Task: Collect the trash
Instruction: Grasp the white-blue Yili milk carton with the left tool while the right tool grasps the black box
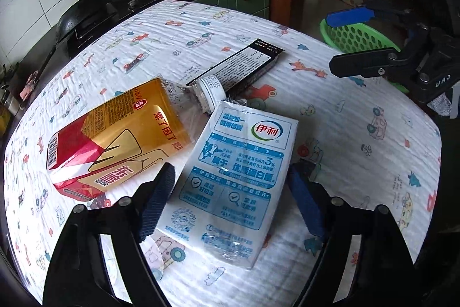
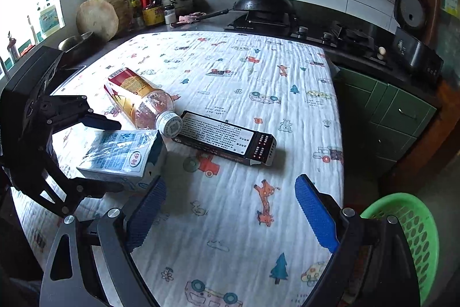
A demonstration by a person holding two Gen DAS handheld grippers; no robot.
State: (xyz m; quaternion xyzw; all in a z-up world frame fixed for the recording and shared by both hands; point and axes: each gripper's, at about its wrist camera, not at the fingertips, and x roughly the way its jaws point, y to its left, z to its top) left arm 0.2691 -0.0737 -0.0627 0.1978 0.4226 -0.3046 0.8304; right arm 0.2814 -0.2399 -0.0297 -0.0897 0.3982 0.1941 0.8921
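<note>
The white-and-blue milk carton (image 1: 230,180) lies flat on the patterned tablecloth (image 1: 345,111), between the left gripper's (image 1: 230,192) spread fingers, ungrasped. The right gripper (image 2: 230,212), also spread, holds nothing, right of it.

On the cloth-covered table (image 2: 258,82), the white-and-blue milk carton (image 1: 233,192) lies between the left gripper (image 1: 230,192)'s spread fingers. The gold-labelled plastic bottle (image 1: 120,143) lies beside it, cap by the long black box (image 1: 238,68). The green perforated basket (image 2: 414,238) sits off the table's edge.
</note>
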